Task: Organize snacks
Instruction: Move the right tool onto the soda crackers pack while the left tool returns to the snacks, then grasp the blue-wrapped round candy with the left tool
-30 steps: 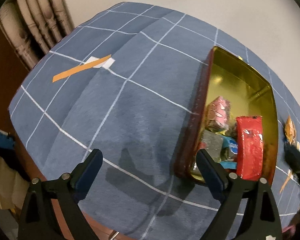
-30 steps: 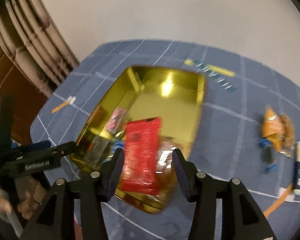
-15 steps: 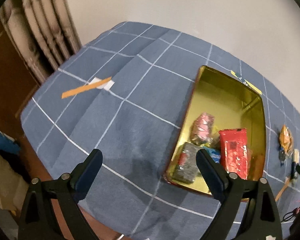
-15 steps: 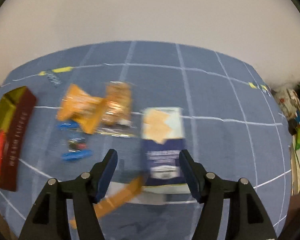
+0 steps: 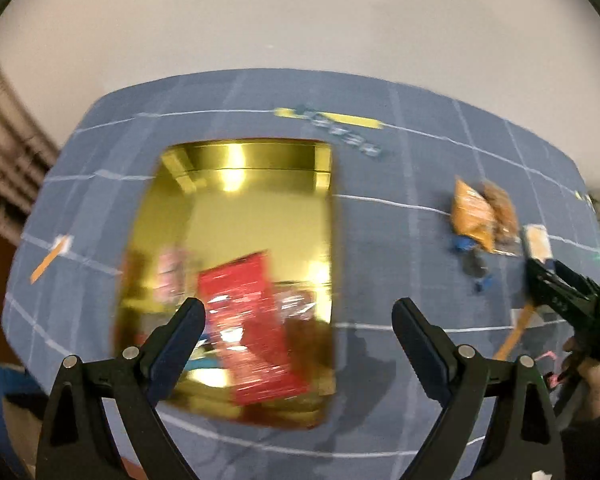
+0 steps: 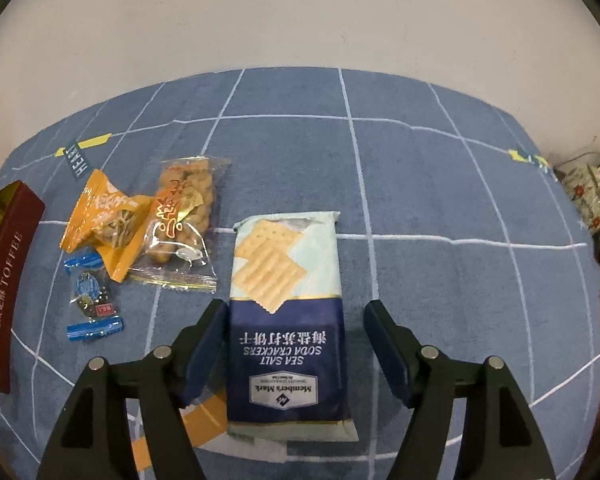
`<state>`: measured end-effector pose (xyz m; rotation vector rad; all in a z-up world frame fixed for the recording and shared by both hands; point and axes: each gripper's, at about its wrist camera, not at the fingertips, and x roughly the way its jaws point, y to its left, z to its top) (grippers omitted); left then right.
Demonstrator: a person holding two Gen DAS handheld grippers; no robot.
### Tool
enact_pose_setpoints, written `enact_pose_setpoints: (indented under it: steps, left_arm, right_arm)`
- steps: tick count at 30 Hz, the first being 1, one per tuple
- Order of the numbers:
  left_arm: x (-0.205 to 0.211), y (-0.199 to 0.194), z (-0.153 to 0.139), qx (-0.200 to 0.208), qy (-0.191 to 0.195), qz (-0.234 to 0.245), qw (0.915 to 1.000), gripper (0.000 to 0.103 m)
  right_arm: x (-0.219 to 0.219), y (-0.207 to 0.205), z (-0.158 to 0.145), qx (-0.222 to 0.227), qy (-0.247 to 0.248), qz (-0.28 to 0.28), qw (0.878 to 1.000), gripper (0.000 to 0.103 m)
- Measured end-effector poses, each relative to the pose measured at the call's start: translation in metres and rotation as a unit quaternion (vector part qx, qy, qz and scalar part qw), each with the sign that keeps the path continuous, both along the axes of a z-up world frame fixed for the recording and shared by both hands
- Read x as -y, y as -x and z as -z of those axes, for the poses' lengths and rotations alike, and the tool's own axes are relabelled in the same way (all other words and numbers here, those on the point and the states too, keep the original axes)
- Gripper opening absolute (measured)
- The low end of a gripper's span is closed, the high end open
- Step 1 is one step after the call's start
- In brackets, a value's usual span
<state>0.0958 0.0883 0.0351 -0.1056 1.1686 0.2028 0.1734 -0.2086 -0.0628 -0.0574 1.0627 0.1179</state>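
My right hand-held gripper stood wide astride the soda cracker pack, light, crinkly and brittle inside, best pinched gently across its long sides near the counter's front edge.

Blue grid tablecloth before plain white wall.

Cracker pack lies on the cloth. Left of it, two snack bags, a candy before them. Tin sits far left.
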Motion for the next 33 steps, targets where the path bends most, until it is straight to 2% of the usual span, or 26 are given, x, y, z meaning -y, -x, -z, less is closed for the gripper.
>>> enact_pose_setpoints:
  steps: [7, 11, 19, 23, 28, 33]
  left_arm:
    - [0.061, -0.038, 0.027, -0.027, -0.006, 0.05, 0.9984, 0.093]
    - [0.08, -0.052, 0.041, -0.041, 0.002, 0.052, 0.9978, 0.09]
    - [0.101, -0.073, 0.059, -0.061, 0.037, 0.034, 0.9968, 0.088]
    - [0.112, -0.085, 0.069, -0.08, 0.068, 0.029, 0.994, 0.086]
    - [0.117, -0.1, 0.079, -0.092, 0.086, 0.007, 0.992, 0.083]
    - [0.121, -0.11, 0.093, -0.106, 0.084, -0.001, 0.9909, 0.071]
  right_arm:
    - [-0.005, 0.011, 0.0, 0.024, 0.011, -0.019, 0.999, 0.069]
    - [-0.003, 0.019, -0.003, 0.037, 0.01, -0.027, 0.999, 0.053]
    - [0.025, 0.042, -0.005, 0.04, 0.005, -0.022, 0.999, 0.053]
    - [0.042, 0.055, -0.004, 0.049, 0.003, -0.012, 0.999, 0.053]
    - [0.043, 0.057, -0.004, 0.058, 0.001, -0.012, 0.998, 0.055]
    - [0.043, 0.06, -0.003, 0.067, 0.0, -0.013, 0.998, 0.055]
